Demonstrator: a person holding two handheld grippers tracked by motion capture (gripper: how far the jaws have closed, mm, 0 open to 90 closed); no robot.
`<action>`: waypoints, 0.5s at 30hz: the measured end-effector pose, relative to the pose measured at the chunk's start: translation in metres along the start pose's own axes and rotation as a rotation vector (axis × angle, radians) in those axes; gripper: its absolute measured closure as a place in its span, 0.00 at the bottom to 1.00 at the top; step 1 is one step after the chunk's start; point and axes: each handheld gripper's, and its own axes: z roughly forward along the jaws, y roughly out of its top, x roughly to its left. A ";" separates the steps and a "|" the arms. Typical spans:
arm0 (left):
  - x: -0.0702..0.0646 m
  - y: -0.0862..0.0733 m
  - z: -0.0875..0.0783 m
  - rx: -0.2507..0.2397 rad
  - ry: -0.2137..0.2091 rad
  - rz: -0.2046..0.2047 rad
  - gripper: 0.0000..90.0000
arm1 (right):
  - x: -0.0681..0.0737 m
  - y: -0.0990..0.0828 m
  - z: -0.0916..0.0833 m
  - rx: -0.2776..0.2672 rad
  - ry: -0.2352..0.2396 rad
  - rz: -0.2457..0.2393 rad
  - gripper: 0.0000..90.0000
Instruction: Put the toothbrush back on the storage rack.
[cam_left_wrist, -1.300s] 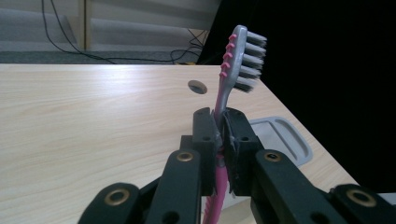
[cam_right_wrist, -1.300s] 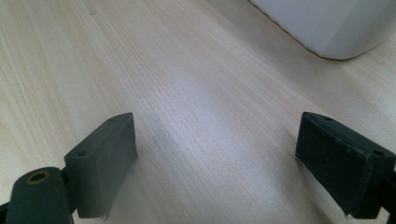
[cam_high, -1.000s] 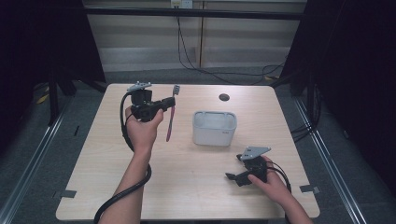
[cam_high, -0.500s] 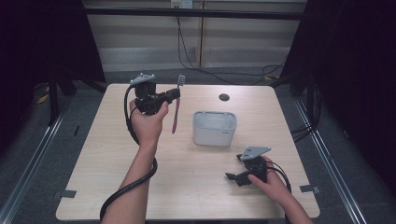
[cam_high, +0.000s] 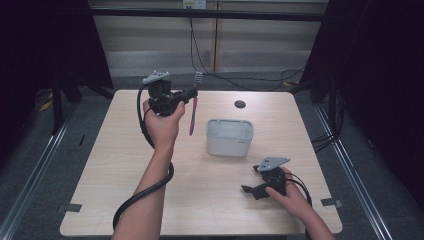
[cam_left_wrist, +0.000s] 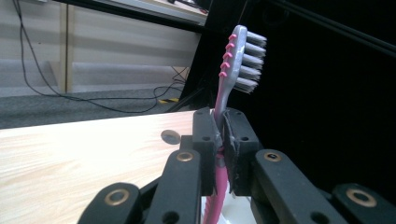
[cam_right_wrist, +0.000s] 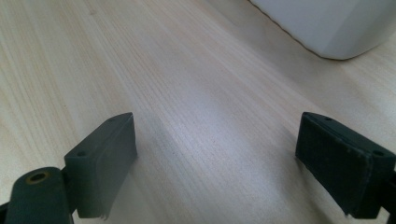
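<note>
Holding a pink toothbrush between closed jaws, left hand-held gripper raised above the far left part of the table. Gripped at the neck, just under the bristle head; head standing upright above the jaws in the left gripper view, pink handle hanging down below them. Clamped from both sides by the black pads, no gap to see. Grey plate on top, black cable looping down beside the forearm toward the near table edge.

Just to the right of this hand-held gripper and lower, white basket standing on the table, open at the top, apart from the hanging handle. Behind the basket, small dark round hole near the far edge.

Resting low at the near right corner, right hand-held gripper, jaws spread wide apart, nothing between them. Pointing left across bare wood. Before its jaws in the right gripper view, plain table surface, and farther off to the upper right, rounded lower edge of the basket, well apart from the pads.

Between the two hand-held grippers, wide free wood. Near edge close behind the right hand; right table edge near too.
</note>
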 end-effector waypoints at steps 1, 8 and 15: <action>0.000 0.000 0.001 -0.006 -0.003 -0.004 0.94 | 0.000 0.000 0.000 0.000 0.001 0.000 0.13; -0.002 0.001 0.007 -0.022 -0.011 -0.005 0.94 | 0.000 0.000 0.000 0.000 0.000 -0.002 0.13; -0.003 0.005 0.012 -0.046 -0.012 -0.010 0.94 | 0.000 0.000 0.000 0.000 0.000 -0.003 0.13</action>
